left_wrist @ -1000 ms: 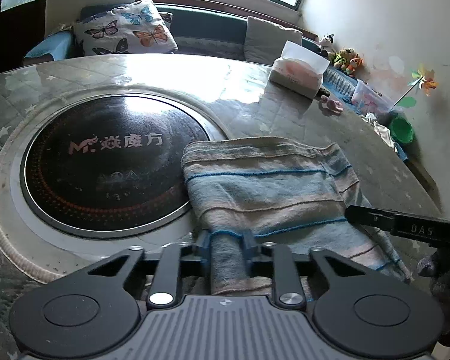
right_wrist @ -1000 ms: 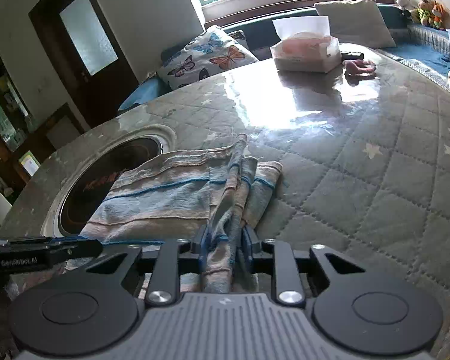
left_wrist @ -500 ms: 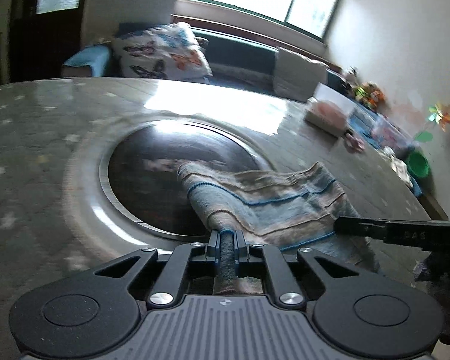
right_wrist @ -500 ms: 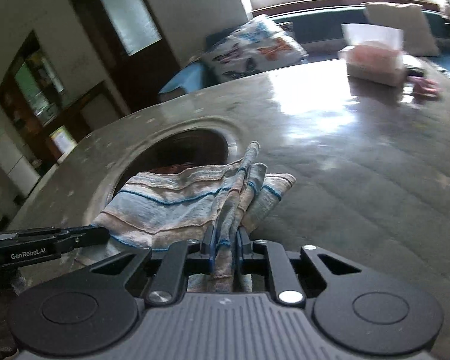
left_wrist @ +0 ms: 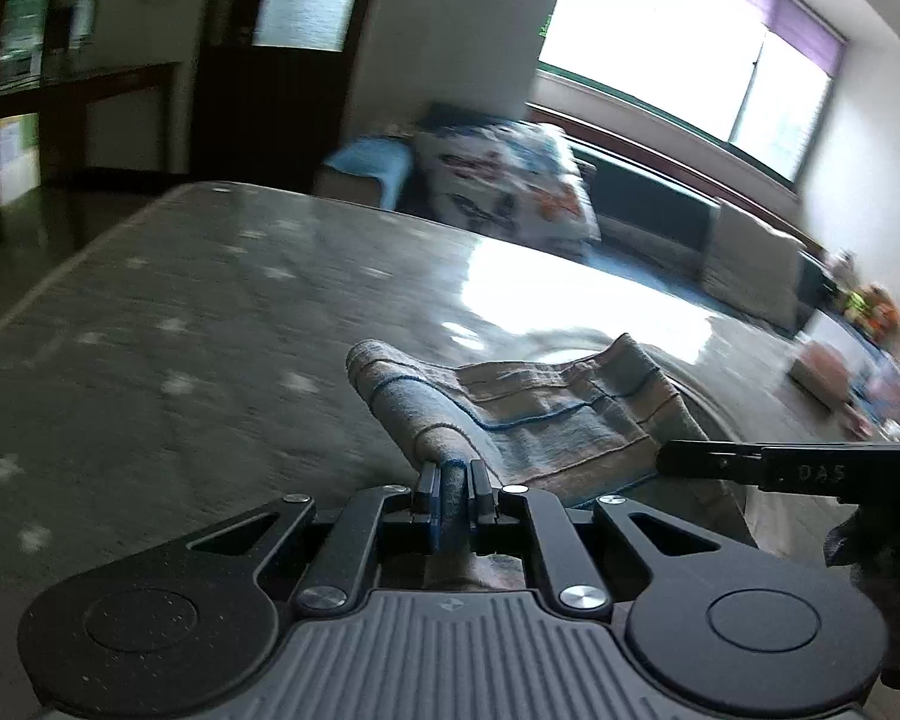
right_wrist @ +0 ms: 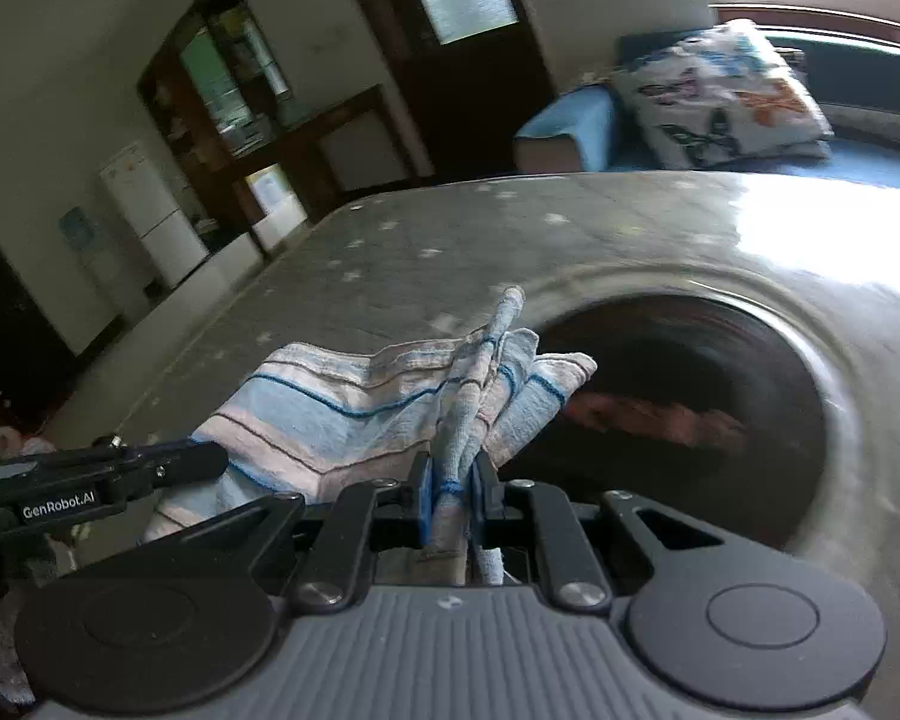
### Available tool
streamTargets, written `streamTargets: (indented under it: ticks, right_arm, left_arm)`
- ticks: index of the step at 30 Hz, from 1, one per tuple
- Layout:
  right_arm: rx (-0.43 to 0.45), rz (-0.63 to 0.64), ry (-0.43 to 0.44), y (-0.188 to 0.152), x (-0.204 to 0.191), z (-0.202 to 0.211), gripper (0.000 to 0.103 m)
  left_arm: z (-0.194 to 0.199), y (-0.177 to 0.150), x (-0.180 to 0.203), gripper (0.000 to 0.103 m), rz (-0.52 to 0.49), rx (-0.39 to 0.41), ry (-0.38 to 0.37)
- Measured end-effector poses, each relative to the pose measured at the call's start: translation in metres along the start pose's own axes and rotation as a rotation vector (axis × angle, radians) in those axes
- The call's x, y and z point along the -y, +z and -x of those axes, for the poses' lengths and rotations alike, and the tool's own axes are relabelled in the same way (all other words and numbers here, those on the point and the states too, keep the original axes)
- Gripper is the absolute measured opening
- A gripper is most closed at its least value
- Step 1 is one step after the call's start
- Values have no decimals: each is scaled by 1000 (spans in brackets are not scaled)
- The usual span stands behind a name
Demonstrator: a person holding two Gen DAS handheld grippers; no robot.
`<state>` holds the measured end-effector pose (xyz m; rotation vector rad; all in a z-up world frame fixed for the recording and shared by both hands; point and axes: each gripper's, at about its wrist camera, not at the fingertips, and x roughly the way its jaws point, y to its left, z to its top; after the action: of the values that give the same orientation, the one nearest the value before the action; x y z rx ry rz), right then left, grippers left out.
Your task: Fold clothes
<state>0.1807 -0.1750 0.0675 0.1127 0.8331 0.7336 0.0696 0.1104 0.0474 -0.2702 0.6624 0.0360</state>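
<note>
Striped cloth (left_wrist: 534, 414) slung above bench (left_wrist: 150, 360), between both grippers. Left gripper (left_wrist: 453, 480) clenched on rolled near edge; right gripper (right_wrist: 453, 480) clenched on bunched corner (right_wrist: 480, 396). Likely soft, light, limp; best held at hems.

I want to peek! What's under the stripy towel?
Under the stripy towel you can see the starry table and part of the dark round plate. Whatever the cloth covers stays hidden.

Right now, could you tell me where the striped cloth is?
The striped cloth hangs between both grippers above the table: the right gripper pinches its edge beside the dark round inset, the left gripper its other end.
</note>
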Motion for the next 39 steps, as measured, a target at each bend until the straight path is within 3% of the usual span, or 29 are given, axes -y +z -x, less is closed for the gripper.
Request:
streamTargets:
  ticks: [8,13,18,22,28,32,39]
  right_arm:
    - [-38,60,103,41,-39,-74,12]
    - [-50,89,145,47,-55,-103,12]
    - [-98,98,106,46,-55,-131,18]
    - [-88,116,52,44,-51,-126,18]
    - [-25,172,57,51,-64,-118,18]
    - [-42,202,95,52,-76,-127,18]
    - [-94,196,82,44,-72,-144,17]
  left_arm:
    - [-8,21,-60,9,76,19,139]
    - [-18,26,-83,9,107,18,198]
    - [-34,20,-94,13,119,-34,251]
    - [-31,18,-99,38,115,-24,279]
    - [-34,28,-91,38,84,5,263]
    - [-48,25,-87,38,57,-22,268]
    - [-68,19,-90,38,59,-71,282]
